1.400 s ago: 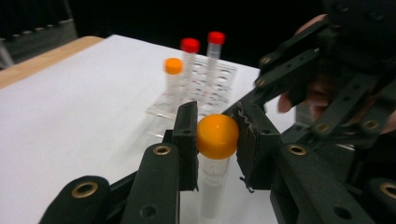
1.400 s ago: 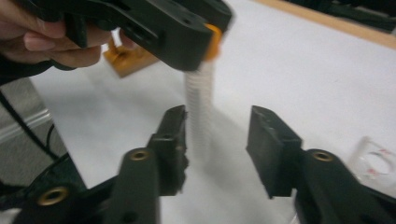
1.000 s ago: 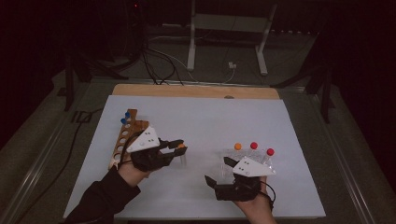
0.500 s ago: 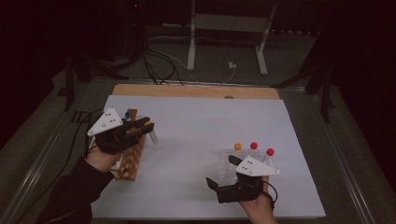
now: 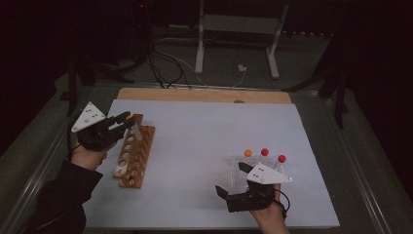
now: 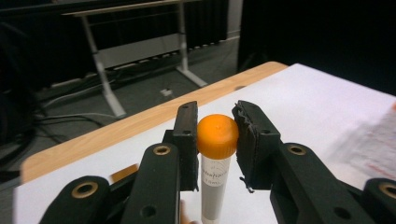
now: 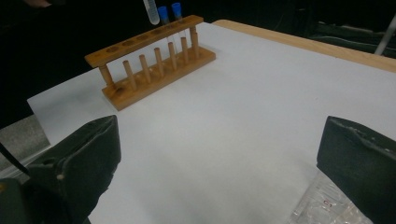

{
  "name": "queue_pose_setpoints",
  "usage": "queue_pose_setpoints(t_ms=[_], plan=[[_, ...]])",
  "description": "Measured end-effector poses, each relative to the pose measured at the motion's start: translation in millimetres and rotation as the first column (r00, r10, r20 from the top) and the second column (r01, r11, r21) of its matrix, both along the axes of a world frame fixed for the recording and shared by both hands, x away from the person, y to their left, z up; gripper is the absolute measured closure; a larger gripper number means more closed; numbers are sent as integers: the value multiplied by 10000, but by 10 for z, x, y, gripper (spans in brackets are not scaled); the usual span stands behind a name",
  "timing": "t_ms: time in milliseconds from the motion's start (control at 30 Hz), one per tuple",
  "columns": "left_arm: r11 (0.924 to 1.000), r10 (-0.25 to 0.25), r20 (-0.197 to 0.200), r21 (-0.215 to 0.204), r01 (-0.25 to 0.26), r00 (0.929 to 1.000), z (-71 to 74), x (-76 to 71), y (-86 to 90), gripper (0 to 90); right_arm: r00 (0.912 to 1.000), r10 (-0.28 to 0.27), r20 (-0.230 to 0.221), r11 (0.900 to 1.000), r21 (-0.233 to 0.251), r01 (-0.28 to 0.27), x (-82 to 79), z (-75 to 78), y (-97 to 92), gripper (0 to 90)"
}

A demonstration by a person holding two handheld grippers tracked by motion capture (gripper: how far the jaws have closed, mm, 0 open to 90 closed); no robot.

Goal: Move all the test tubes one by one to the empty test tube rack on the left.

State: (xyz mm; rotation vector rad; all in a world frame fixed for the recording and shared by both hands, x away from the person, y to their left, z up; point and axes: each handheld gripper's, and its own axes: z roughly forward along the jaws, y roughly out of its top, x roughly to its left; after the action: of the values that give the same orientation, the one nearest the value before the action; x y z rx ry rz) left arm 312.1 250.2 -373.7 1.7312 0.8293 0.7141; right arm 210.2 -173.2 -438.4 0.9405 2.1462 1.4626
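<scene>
In the high view, the left hand-held gripper [image 5: 127, 120] holds an orange-capped test tube [image 5: 133, 127] over the far end of the wooden test tube rack [image 5: 135, 152] on the white tabletop [image 5: 204, 146]. The right hand-held gripper [image 5: 229, 183] rests near three capped tubes [image 5: 264, 155].

In the left gripper view, both pads clamp the tube's orange cap [image 6: 217, 135].

In the right gripper view, the jaws stand wide apart, having just opened, nothing between them; two blue-capped tubes [image 7: 169, 12] stand in the rack [image 7: 149, 60].

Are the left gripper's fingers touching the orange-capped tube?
Touching. In the left gripper view, both fingers press against the orange cap of the tube from either side, with no gap visible, so the left gripper is holding it by the cap.
</scene>
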Motion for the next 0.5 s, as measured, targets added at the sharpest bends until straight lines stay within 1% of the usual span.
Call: queue_pose_setpoints(t_ms=[100, 133, 167, 233, 267, 300, 333, 367, 433, 500], plan=[[9993, 373, 60, 3, -373, 9993, -27, 32, 75, 720, 10000, 18, 7, 10000, 3, -18, -3, 0, 1, 0], [9991, 409, -3, -72, -410, 9992, -39, 47, 99, 721, 10000, 35, 9, 10000, 9, -35, -3, 1, 0, 0], [9986, 527, 7, -8, -527, 9986, -53, 61, 118, 720, 10000, 18, 19, 10000, 1, -18, -3, 1, 0, 0], [9975, 701, -48, -95, -702, 9975, -95, 97, 163, 720, 10000, 28, 14, 10000, 30, -28, -1, 0, -3, 0], [9968, 798, -48, -91, -798, 9968, -112, 107, 175, 720, 10000, 5, 28, 10000, 5, -5, -1, 0, -3, 0], [9955, 949, -17, 19, -949, 9955, -138, 120, 186, 720, 10000, -10, 28, 10000, -33, 10, 0, -1, -3, 0], [9948, 1021, -58, 31, -1021, 9948, -166, 135, 199, 720, 10000, -22, 41, 10000, -52, 22, 2, -3, -3, 0], [9946, 1027, -146, -99, -1029, 9946, -193, 150, 216, 720, 10000, -12, 37, 10000, -24, 13, 3, -5, -4, 0], [9931, 1174, -211, -50, -1175, 9929, -244, 167, 230, 720, 10000, 6, 55, 10000, -45, -6, -3, -3, -2, 0], [9929, 1179, -377, -132, -1185, 9923, -290, 184, 241, 720, 10000, 31, 78, 10000, -18, -31, -6, -3, -6, 0]])
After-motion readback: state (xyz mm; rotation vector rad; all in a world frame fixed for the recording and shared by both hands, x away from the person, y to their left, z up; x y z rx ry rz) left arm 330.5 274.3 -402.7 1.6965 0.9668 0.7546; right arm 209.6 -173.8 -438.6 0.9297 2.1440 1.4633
